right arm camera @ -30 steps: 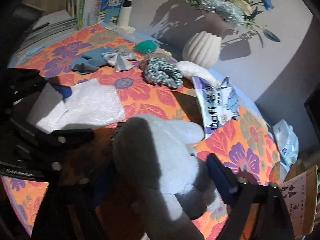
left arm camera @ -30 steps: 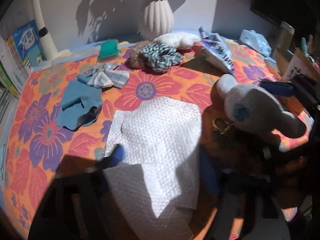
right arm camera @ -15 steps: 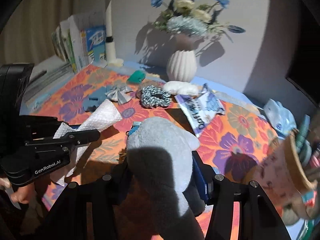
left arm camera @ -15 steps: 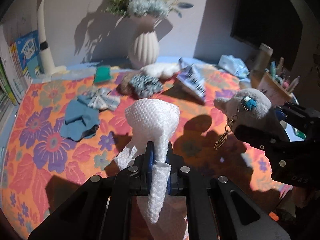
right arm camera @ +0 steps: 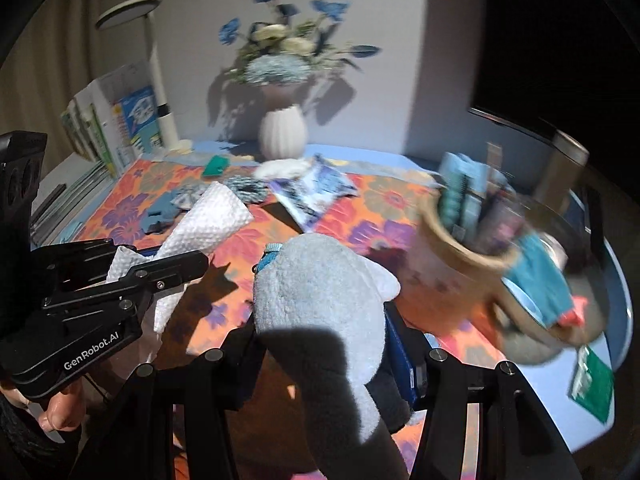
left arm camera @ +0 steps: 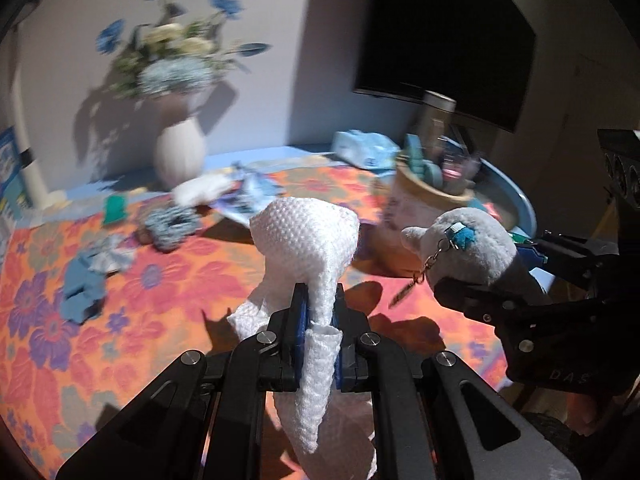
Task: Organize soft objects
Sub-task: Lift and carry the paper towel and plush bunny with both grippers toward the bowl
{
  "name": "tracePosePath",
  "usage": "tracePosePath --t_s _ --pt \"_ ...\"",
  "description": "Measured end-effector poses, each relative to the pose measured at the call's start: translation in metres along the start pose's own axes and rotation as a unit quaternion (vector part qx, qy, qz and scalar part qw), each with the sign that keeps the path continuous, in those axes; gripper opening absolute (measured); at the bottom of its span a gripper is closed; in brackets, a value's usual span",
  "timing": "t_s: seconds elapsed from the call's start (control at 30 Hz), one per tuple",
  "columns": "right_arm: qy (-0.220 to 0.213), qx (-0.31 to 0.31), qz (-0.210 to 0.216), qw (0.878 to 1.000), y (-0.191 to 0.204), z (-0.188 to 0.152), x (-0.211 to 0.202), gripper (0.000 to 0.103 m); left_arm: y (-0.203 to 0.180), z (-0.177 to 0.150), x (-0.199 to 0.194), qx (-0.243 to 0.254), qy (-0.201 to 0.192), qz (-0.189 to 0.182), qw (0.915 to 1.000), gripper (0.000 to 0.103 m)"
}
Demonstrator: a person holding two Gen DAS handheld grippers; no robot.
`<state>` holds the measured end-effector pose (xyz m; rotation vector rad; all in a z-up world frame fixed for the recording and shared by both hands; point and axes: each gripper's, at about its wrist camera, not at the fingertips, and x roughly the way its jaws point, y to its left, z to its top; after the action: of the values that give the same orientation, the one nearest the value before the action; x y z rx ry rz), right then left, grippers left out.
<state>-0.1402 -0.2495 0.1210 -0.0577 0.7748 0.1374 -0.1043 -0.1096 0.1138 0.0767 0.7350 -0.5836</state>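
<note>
My left gripper (left arm camera: 319,320) is shut on a white textured cloth (left arm camera: 308,240) and holds it up above the flowered tablecloth (left arm camera: 160,280); the cloth droops over the jaws. It also shows in the right wrist view (right arm camera: 208,220). My right gripper (right arm camera: 324,344) is shut on a grey plush toy (right arm camera: 320,280) with a keychain, held in the air; the toy also shows in the left wrist view (left arm camera: 472,244). A blue-white scrunchie (left arm camera: 172,224), a plaid bow (left arm camera: 108,256) and a blue cloth (left arm camera: 82,292) lie on the table at left.
A white vase of flowers (left arm camera: 180,152) stands at the back. A snack bag (right arm camera: 316,192) lies mid-table. A wooden holder full of pens (right arm camera: 460,248) and a bowl with cloth items (right arm camera: 560,300) stand at right. Books (right arm camera: 112,120) and a lamp (right arm camera: 160,80) stand at back left.
Both grippers have risen from the table and turned right, each carrying its object: the white cloth lifted off the tablecloth, the plush toy lifted. The pen holder has come into view.
</note>
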Motion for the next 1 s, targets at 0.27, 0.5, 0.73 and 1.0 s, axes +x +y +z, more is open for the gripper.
tracePosePath --t_s 0.27,0.5,0.73,1.0 --pt "-0.008 0.077 -0.050 0.996 -0.079 -0.041 -0.044 0.053 -0.073 0.005 0.008 0.043 0.007 -0.061 0.9972 0.007" --pt "-0.031 0.139 -0.091 0.986 -0.147 -0.057 -0.079 0.054 -0.153 0.024 0.028 0.096 0.010 -0.105 0.9898 0.007" --pt "-0.065 0.165 -0.118 0.977 -0.194 -0.042 -0.100 0.054 -0.208 0.066 0.050 0.123 -0.006 -0.124 0.9847 0.007" --pt "-0.088 0.197 -0.123 0.969 -0.248 -0.003 -0.088 0.053 -0.229 0.116 0.094 0.105 -0.002 -0.113 0.9880 0.007"
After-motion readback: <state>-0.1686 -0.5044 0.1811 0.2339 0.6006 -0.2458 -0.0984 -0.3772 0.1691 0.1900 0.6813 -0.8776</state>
